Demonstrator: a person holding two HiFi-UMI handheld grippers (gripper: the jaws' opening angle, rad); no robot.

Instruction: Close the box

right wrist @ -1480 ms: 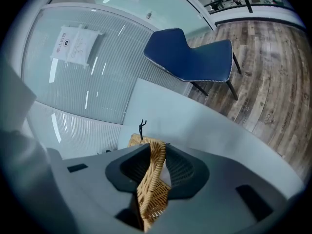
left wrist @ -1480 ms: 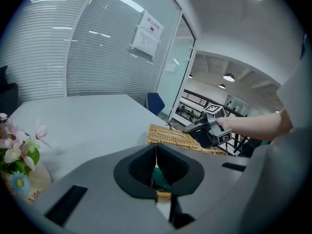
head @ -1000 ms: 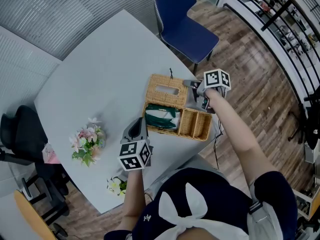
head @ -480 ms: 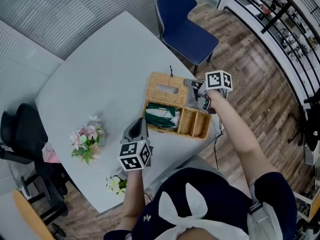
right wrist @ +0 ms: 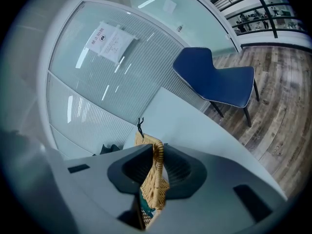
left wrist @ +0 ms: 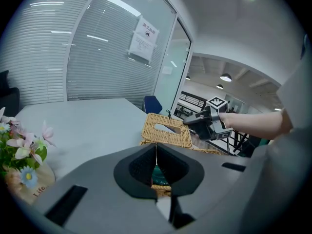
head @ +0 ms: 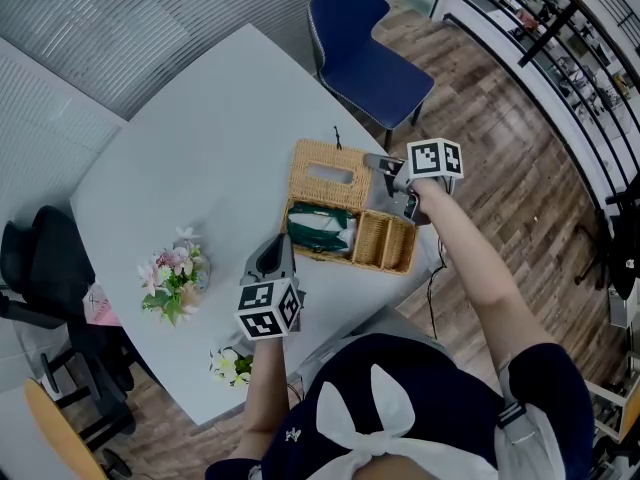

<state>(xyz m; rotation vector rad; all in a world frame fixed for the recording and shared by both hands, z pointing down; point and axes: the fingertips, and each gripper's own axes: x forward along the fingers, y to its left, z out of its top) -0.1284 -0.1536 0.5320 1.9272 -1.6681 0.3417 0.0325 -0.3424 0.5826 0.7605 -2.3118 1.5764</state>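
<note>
An oblong wicker box (head: 385,243) lies on the pale table (head: 200,138), with a green packet (head: 318,226) in its left half. Its slotted wicker lid (head: 325,176) is swung back on the far side. My right gripper (head: 375,164) is at the lid's right edge. In the right gripper view its jaws (right wrist: 157,172) are closing, and the pads press on that wicker edge (right wrist: 155,155). My left gripper (head: 278,246) hovers in front of the box, shut and empty. In the left gripper view (left wrist: 156,165) it faces the lid (left wrist: 165,130).
A blue chair (head: 365,53) stands beyond the table's far corner. A bunch of pink flowers (head: 170,280) sits left of my left gripper, and a smaller white bunch (head: 228,366) lies by the near edge. A black office chair (head: 35,268) is at the far left.
The box and its lid have shifted slightly to the left, with the right gripper staying at the lid's right edge. The left gripper has hardly moved.
</note>
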